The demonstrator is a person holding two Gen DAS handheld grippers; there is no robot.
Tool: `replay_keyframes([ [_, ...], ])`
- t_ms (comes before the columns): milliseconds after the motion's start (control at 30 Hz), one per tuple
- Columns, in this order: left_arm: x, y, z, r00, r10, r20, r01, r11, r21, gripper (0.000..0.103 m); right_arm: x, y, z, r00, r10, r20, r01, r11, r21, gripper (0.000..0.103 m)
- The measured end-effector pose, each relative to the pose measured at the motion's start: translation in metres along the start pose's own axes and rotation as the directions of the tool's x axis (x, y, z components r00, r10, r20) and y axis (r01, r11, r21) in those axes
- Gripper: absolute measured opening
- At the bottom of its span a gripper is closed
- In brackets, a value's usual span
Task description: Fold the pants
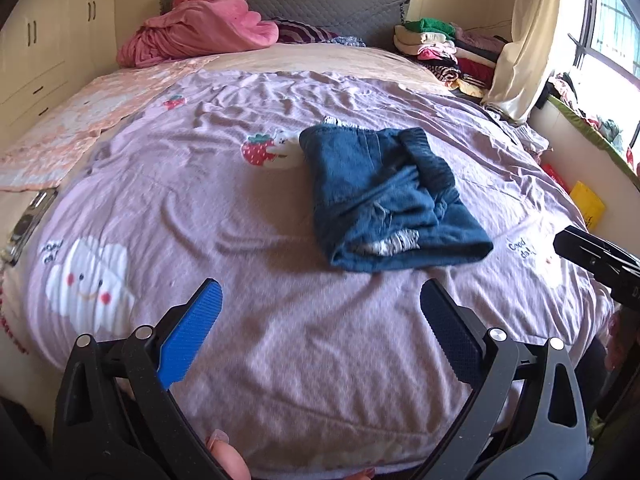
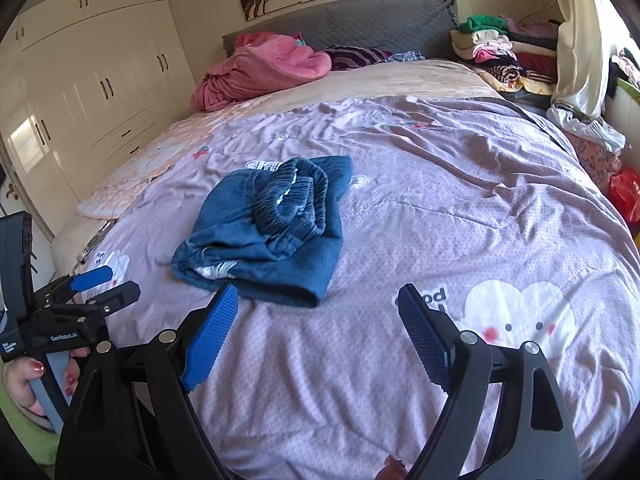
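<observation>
A pair of blue denim pants (image 1: 384,196) (image 2: 268,228) lies folded into a small bundle on the lilac bedspread (image 1: 280,340), its elastic waistband on top. My left gripper (image 1: 320,304) hovers open over the bedspread, nearer than the pants, with nothing between its blue pads. My right gripper (image 2: 316,308) is open too, just short of the bundle's near edge, empty. In the right wrist view the left gripper (image 2: 104,284) shows at the left edge, held by a hand (image 2: 24,376). The right gripper's black tip (image 1: 592,256) enters the left wrist view from the right.
A pink blanket heap (image 1: 200,36) and a grey headboard (image 1: 320,4) stand at the far end. Stacked folded clothes (image 1: 444,52) sit at the far right by a cream curtain (image 1: 524,40). White wardrobes (image 2: 92,80) line the left wall. A phone (image 1: 30,220) lies at the bed's left edge.
</observation>
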State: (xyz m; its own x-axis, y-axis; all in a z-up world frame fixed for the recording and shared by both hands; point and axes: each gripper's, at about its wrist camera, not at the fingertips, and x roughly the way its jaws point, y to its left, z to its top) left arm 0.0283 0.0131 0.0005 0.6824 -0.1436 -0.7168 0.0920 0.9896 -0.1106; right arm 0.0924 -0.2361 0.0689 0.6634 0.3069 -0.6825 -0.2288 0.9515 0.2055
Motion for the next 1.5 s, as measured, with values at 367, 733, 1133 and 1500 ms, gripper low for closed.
replay_keyframes([
  [367, -0.009, -0.005, -0.023, 1.000, -0.012, -0.022, 0.012, 1.000, 0.009, 0.093, -0.013, 0.014, -0.027, 1.000, 0.005, 0.000, -0.005, 1.000, -0.011, 0.098],
  [733, -0.003, -0.004, -0.035, 0.999, -0.013, -0.050, 0.013, 1.000, 0.003, 0.093, -0.008, 0.012, -0.046, 0.999, -0.023, -0.045, 0.022, 1.000, -0.009, 0.098],
  [1133, 0.004, -0.011, -0.042, 0.999, -0.024, -0.047, 0.025, 0.999, 0.026, 0.093, -0.004, 0.008, -0.056, 0.998, -0.032, -0.055, 0.032, 0.999, 0.003, 0.098],
  [1500, 0.008, -0.014, -0.045, 0.998, -0.023, -0.055, 0.025, 0.999, 0.034, 0.093, -0.004, 0.006, -0.057, 0.997, -0.040, -0.059, 0.040, 0.999, 0.003, 0.098],
])
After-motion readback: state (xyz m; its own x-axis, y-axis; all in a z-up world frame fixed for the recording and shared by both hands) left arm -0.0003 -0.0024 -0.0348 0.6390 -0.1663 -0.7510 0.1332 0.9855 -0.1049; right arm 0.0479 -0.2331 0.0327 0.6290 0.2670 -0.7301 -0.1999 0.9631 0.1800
